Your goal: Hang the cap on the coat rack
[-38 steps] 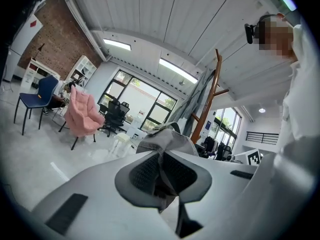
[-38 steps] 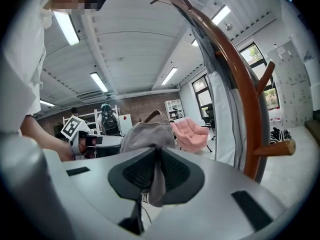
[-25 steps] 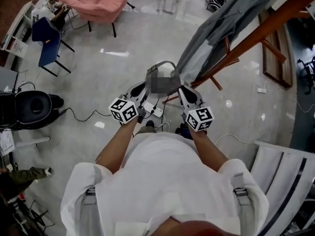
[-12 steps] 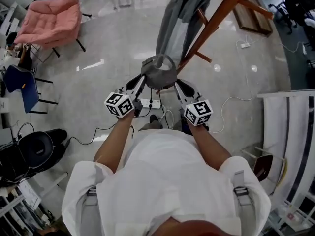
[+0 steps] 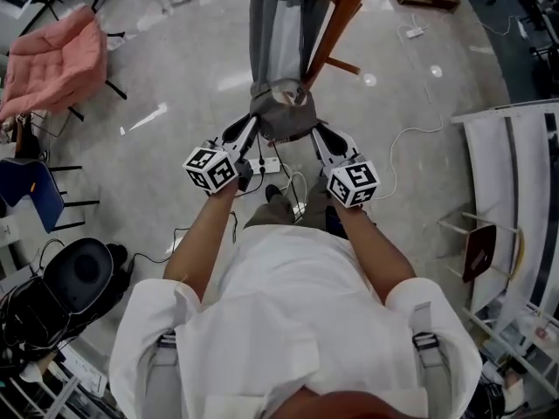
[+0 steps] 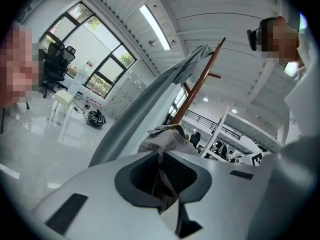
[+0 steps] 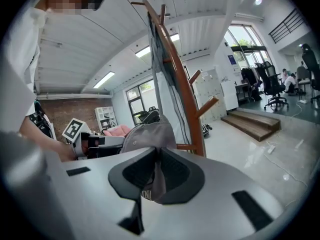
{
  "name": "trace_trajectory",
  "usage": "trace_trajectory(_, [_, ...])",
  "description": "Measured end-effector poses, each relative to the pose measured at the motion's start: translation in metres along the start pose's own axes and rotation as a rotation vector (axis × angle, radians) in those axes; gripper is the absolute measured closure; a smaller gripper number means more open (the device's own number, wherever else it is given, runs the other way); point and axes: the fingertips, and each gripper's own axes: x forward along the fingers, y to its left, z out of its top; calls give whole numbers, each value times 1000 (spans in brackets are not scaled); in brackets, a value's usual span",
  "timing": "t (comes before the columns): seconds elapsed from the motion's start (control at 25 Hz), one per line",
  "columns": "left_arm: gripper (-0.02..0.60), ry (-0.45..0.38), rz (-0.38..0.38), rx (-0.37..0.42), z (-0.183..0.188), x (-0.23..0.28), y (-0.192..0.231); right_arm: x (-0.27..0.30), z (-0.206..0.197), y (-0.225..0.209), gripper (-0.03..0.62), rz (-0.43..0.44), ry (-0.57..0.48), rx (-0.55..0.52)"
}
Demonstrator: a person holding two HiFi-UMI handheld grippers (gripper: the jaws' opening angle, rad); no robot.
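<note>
Glossy floor (image 5: 175, 77) lies below while my left gripper (image 5: 248, 128) and right gripper (image 5: 317, 133) close their jaws on opposite edges of the cap (image 5: 281, 120), likely soft and light, slung between them just short of the coat rack (image 5: 342, 14).

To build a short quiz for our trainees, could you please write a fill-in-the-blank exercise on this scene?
The left gripper and the right gripper together hold one soft grey fabric cap, their fingers ___ on its edge.
The long garment hanging on the brown wooden coat rack is ___ in colour.
The padded armchair at the head view's upper left is ___.
Missing words: shut; grey; pink.
</note>
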Motion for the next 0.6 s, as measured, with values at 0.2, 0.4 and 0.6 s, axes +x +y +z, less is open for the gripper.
trace_trajectory(0.2, [534,27,-9,-25,-11,17,19,12,-17,-11,548,-50,15,22])
trace_trajectory(0.4, [534,57,-16,-31,-30,42,36,24,-36,-34,548,-92,24,53])
trace_trajectory(0.6, [534,78,-22,-20,-50,63,43,28,-53,-57,548,-130,27,76])
